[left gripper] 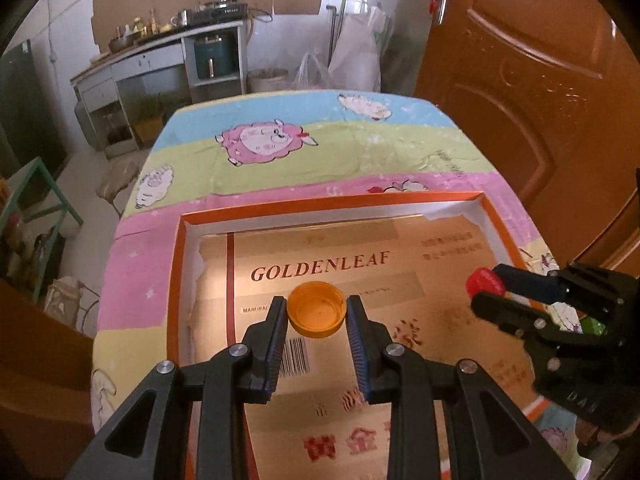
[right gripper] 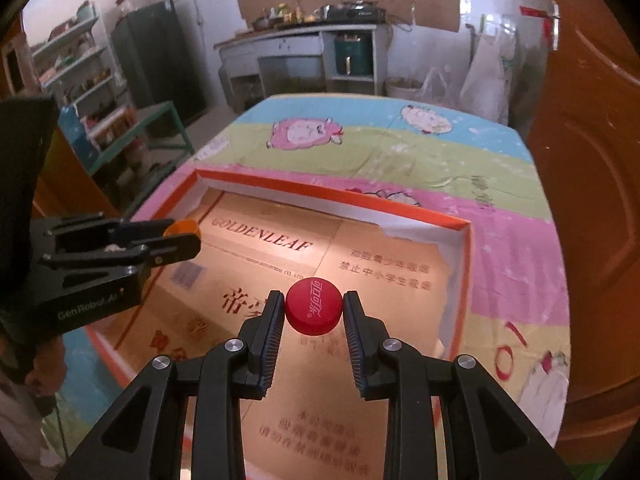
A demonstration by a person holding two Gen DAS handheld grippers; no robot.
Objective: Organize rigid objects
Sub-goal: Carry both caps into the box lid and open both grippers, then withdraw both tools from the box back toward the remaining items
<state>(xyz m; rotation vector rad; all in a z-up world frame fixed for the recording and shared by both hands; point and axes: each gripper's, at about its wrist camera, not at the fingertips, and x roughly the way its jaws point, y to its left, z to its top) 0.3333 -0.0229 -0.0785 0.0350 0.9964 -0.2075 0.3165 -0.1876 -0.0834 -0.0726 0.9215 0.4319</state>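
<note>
My left gripper (left gripper: 316,312) is shut on an orange bottle cap (left gripper: 315,309), hollow side up, held above a shallow orange-rimmed cardboard box (left gripper: 320,205) printed GOLDENLEAF. My right gripper (right gripper: 314,307) is shut on a red bottle cap (right gripper: 314,306) with white lettering, also over the box (right gripper: 332,194). In the left wrist view the right gripper (left gripper: 486,290) enters from the right with the red cap (left gripper: 484,282) at its tips. Seen from the right wrist, the left gripper (right gripper: 186,236) comes in from the left with the orange cap (right gripper: 182,226).
The box lies on a table under a striped cloth with cartoon sheep (left gripper: 264,142). A brown wooden door (left gripper: 540,100) stands close on the right. Behind the table are a kitchen counter (left gripper: 168,44), bags (left gripper: 352,56) and a green metal shelf frame (right gripper: 160,128).
</note>
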